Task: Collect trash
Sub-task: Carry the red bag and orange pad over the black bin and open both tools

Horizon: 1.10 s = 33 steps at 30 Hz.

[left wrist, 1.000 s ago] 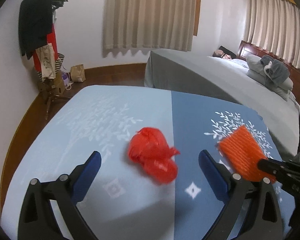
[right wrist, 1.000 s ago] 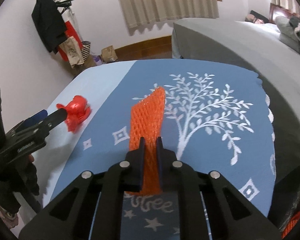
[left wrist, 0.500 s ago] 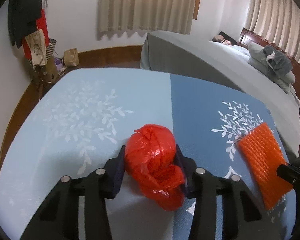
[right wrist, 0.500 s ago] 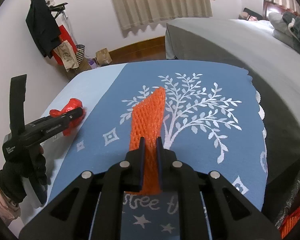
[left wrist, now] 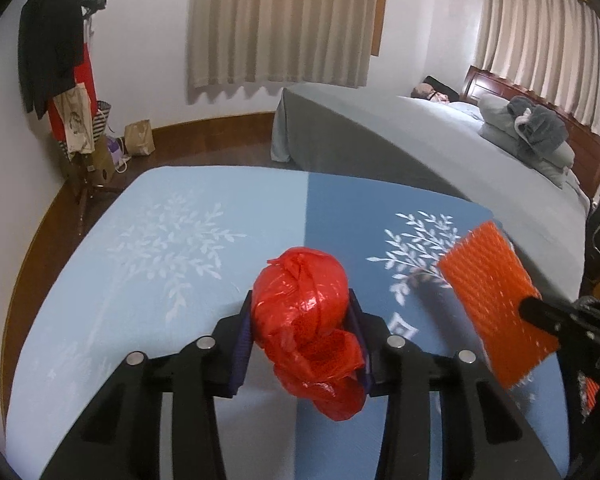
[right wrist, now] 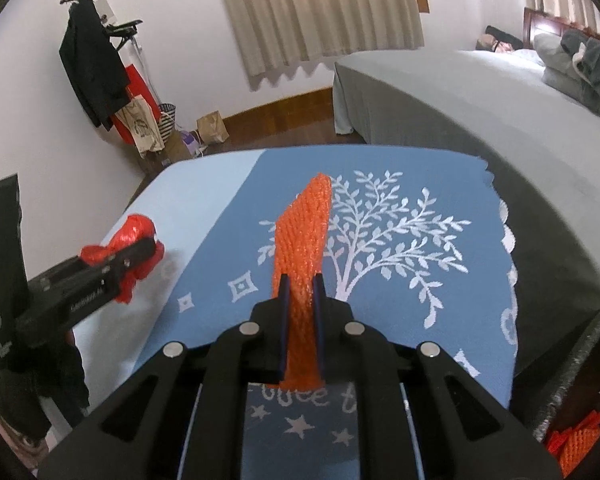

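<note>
My left gripper [left wrist: 302,320] is shut on a crumpled red plastic bag [left wrist: 306,320] and holds it above the blue tablecloth [left wrist: 172,240]. The bag also shows in the right wrist view [right wrist: 134,236], pinched in the left gripper [right wrist: 140,258]. My right gripper [right wrist: 300,288] is shut on an orange foam net sleeve [right wrist: 304,240], held edge-up above the cloth. In the left wrist view the sleeve [left wrist: 492,292] hangs lifted at the right, with the right gripper's tip on its lower edge.
A grey bed [left wrist: 420,148] stands behind the table, with pillows and a person lying at its head. A coat rack [left wrist: 60,60] with bags stands at the far left wall. More orange netting [right wrist: 576,440] lies low at the right, off the table.
My left gripper closed on the red bag and lifted it off the cloth. My right gripper raised the orange sleeve, which lay flat on the cloth before.
</note>
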{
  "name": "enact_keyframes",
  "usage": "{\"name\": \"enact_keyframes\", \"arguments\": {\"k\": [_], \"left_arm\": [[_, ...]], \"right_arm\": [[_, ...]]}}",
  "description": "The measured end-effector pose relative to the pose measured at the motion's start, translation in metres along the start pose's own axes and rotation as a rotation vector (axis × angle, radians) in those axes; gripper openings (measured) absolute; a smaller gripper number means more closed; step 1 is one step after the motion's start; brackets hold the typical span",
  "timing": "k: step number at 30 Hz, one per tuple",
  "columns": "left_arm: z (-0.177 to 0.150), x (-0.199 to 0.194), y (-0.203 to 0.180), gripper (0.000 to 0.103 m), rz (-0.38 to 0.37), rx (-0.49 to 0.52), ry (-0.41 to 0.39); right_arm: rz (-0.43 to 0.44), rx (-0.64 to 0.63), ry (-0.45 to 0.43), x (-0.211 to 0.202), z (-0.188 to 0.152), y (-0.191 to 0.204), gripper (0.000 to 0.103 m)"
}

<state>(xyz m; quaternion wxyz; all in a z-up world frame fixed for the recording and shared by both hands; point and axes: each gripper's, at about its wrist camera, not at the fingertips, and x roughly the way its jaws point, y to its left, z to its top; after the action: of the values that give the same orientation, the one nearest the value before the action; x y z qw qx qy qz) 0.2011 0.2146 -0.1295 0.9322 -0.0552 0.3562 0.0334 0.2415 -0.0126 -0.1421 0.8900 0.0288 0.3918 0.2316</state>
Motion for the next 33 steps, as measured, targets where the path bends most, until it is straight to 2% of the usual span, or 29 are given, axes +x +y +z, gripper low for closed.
{"name": "enact_keyframes", "arguments": {"k": [16,33], "left_arm": [[0.002,-0.068,-0.048,0.042,-0.038,0.030,-0.068],[0.002,-0.134,-0.121,0.042,-0.159,0.092,-0.139]], "right_arm": [[-0.031,0.012,-0.107,-0.087,0.002,-0.012,0.010],[-0.092,0.030,-0.217,-0.186,-0.018,-0.043,0.010]]}}
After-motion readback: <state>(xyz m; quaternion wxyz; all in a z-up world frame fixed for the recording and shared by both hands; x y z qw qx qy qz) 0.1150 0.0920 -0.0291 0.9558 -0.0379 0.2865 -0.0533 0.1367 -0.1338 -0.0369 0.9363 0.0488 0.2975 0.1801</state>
